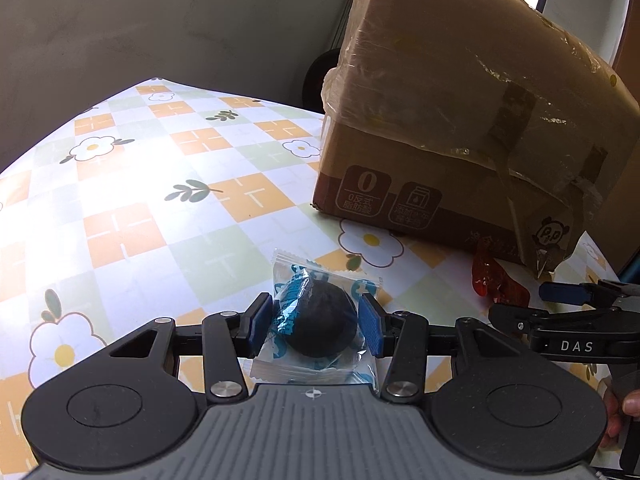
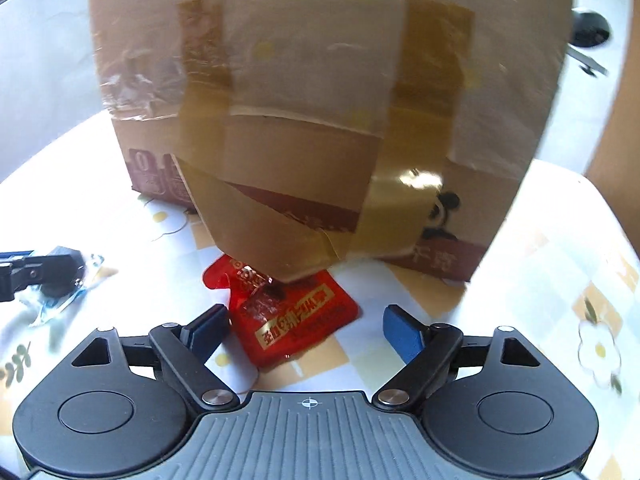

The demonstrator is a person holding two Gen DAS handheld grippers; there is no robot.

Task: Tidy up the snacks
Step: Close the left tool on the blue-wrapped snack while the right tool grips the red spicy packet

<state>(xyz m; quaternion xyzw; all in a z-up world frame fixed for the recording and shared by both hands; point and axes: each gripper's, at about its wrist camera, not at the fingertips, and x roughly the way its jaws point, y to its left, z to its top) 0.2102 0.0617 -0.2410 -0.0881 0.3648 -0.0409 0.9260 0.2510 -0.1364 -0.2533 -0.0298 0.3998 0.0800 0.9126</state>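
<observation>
Left wrist view: the left gripper [image 1: 316,322] pinched a clear packet [image 1: 320,320] holding a dark round snack, blue pads pressing its two sides, above a table [image 1: 120,184] covered in a flowered check cloth. A taped cardboard box [image 1: 460,120] stood ahead and to the right. A red sachet [image 1: 496,280] lay on the cloth at the box's near corner, partly hidden by the right gripper [image 1: 556,300], which reached in from the right edge; its jaw setting could not be told from this angle.

Right wrist view: the right gripper [image 2: 304,330] stood spread, nothing pressed between its pads, with the red sachet [image 2: 288,312] lying flat on the table [image 2: 560,240] directly ahead, between and just beyond the fingertips. The sachet's long axis ran slantwise, from its far-left corner under the hanging box [image 2: 320,120] flap toward the near right, and its left edge sat just beside the left pad. The left gripper [image 2: 36,270] and its packet [image 2: 68,284] showed at the far left, well apart from the sachet. The right hand was plainly the nearer one, and the likely next move, closing on the sachet, appeared to depend on straddling its narrower width without snagging the flap overhead.
</observation>
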